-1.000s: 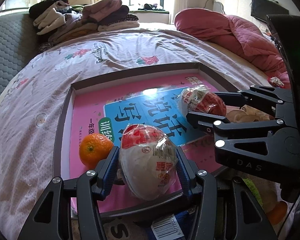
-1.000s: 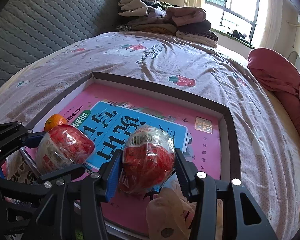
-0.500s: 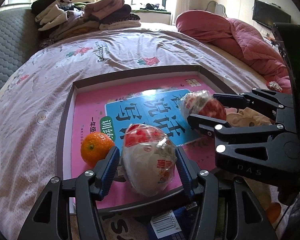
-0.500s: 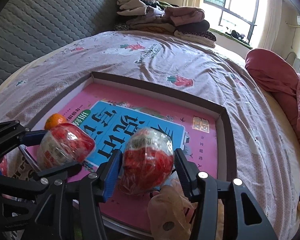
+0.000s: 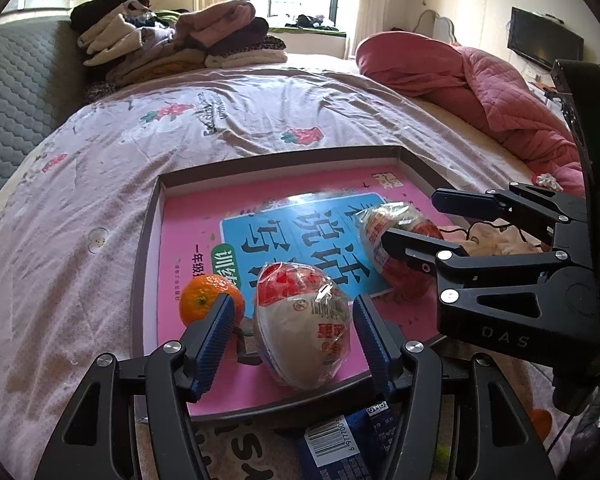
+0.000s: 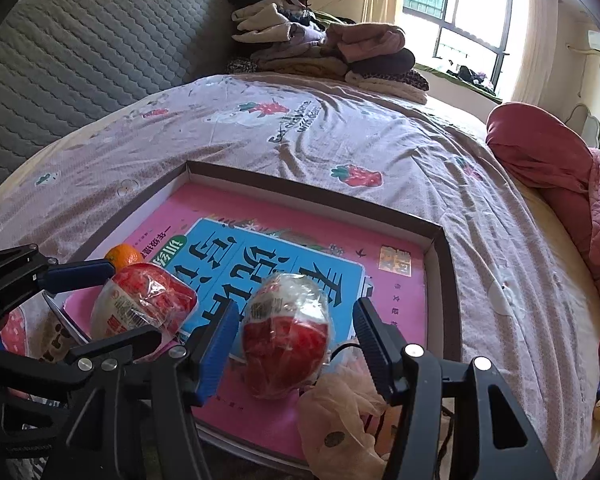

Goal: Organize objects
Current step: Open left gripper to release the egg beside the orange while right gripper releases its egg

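Bed (image 5: 220, 132) carrying shallow tray (image 5: 148, 248) | two plastic-wrapped red-white eggs (image 5: 304, 324) (image 6: 286, 336) and orange (image 5: 208, 300) lying inside | left gripper (image 5: 296, 320), right gripper (image 6: 296, 332) jaws standing apart around eggs

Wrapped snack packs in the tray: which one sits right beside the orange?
The wrapped pack between the left gripper fingers; the orange sits just to its left. The other pack, between the right gripper fingers, lies farther away.

The blue barcoded packet (image 5: 340, 448) is cut off by the bottom edge, its label unreadable.
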`<action>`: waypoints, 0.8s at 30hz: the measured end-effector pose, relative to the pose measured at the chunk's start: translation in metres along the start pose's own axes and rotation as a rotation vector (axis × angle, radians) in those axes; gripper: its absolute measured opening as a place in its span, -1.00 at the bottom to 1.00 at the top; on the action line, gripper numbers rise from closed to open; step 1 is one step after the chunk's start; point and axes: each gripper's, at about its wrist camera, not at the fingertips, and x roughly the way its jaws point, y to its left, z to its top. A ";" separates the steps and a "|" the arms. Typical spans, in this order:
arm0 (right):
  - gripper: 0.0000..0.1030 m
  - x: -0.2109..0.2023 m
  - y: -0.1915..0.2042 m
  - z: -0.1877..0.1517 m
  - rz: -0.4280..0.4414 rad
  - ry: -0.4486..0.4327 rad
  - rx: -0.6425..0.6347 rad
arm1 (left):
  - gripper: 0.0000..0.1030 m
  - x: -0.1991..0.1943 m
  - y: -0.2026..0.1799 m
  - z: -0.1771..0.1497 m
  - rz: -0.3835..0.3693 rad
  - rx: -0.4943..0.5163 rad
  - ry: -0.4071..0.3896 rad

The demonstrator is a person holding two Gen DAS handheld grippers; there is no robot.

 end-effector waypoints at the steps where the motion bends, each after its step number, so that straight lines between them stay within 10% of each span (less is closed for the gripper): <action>1: 0.14 -0.002 0.000 0.001 -0.001 -0.005 0.001 | 0.22 -0.001 0.000 0.000 0.004 0.001 -0.004; 24: 0.15 -0.045 0.005 0.012 0.020 -0.100 0.000 | 0.25 -0.043 -0.005 0.005 0.033 -0.032 -0.050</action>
